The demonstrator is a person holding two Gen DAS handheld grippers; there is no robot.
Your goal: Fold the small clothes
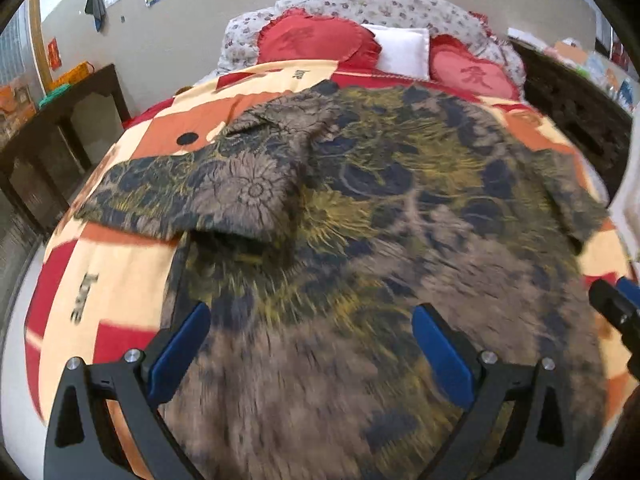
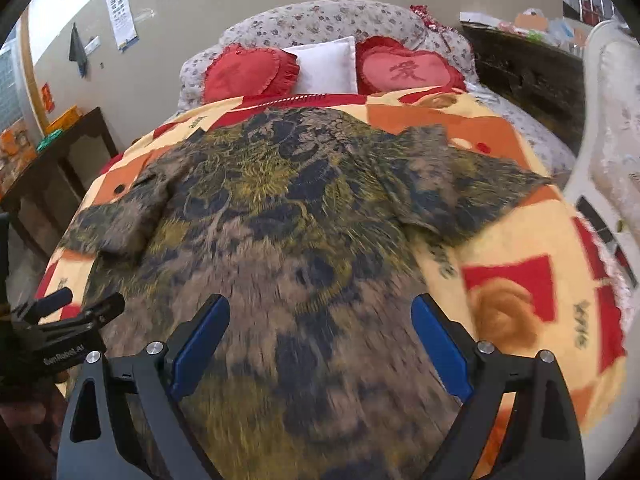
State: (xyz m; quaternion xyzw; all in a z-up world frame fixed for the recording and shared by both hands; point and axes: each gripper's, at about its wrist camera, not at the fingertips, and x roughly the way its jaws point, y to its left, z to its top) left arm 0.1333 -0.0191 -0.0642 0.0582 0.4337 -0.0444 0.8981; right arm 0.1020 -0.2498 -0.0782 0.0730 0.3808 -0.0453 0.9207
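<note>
Overhanging shirt [image 1: 360, 200] hem, both hand-held grippers

Brown-gold-navy floral shirt [image 1: 380, 208], red-orange-cream patchwork blanket [image 1: 108, 280], red heart pillows [image 2: 248, 72]

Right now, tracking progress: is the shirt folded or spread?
Spread: shirt lies flat on the blanket, both sleeves out.

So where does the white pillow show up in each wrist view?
Left wrist: white pillow upper centre, between two red heart cushions.
Right wrist: white pillow upper centre, again between them.
Shared landmark: the right heart cushion bearing a character.
</note>
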